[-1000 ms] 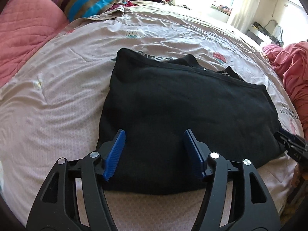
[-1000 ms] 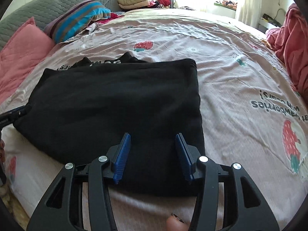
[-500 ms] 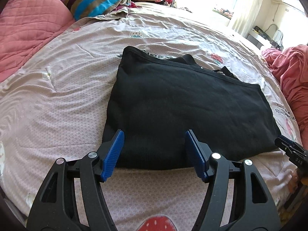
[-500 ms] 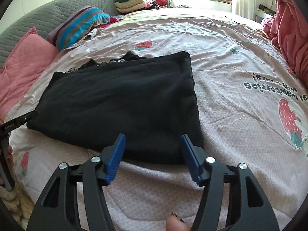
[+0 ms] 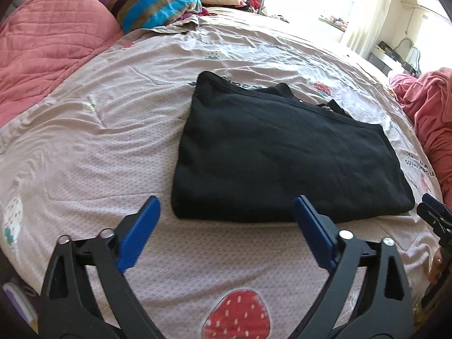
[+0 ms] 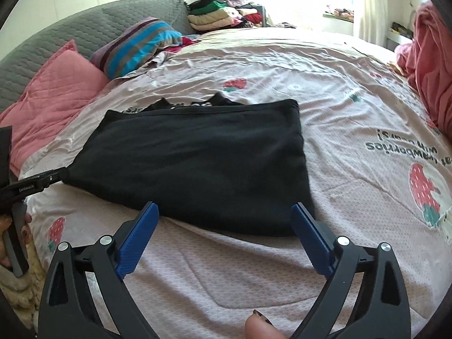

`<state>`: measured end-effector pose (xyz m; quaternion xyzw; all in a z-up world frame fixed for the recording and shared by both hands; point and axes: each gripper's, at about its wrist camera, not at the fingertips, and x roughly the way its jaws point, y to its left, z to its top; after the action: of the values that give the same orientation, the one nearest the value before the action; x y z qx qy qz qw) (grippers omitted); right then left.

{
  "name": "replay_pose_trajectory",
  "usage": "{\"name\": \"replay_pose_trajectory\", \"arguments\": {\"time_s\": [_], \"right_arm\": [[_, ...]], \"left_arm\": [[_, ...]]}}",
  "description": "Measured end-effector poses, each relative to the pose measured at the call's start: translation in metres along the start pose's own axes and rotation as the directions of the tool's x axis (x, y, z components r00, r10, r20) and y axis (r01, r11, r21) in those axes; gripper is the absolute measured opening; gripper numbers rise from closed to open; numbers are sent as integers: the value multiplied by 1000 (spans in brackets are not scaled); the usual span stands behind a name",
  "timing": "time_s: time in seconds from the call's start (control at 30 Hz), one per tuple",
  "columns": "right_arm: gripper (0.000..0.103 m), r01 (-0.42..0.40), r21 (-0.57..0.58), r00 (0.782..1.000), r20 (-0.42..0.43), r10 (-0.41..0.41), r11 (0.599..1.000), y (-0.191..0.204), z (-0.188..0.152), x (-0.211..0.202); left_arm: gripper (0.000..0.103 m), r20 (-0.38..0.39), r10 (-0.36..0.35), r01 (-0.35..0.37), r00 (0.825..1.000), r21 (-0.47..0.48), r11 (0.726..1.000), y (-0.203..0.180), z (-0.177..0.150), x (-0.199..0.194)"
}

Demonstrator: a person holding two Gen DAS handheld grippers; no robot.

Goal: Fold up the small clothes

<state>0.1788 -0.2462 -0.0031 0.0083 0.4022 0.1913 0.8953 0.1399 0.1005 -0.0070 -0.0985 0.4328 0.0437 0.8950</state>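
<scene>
garment [image 5: 285, 155] lies folded flat mid-bed on the strawberry sheet [image 5: 84, 147]; my left gripper [image 5: 226, 226] and right gripper [image 6: 223, 224] hang just short of its near edge, spread wide, empty. i judge another fold comes next: pinch both near corners

Folded garment [image 5: 288, 155] on bed [image 5: 84, 141], pillows [image 5: 50, 36] behind.
</scene>
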Motion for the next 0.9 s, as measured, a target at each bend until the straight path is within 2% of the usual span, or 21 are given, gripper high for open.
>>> {"name": "replay_pose_trajectory", "arguments": {"time_s": [0.47, 0.9], "right_arm": [[95, -82, -101, 997, 9, 83, 992, 59, 8, 4], [95, -146, -226, 989, -14, 147, 963, 126, 14, 22]], "left_arm": [[93, 20, 39, -38, 999, -63, 997, 34, -6, -19], [93, 44, 65, -58, 997, -142, 988, 73, -3, -31]]}}
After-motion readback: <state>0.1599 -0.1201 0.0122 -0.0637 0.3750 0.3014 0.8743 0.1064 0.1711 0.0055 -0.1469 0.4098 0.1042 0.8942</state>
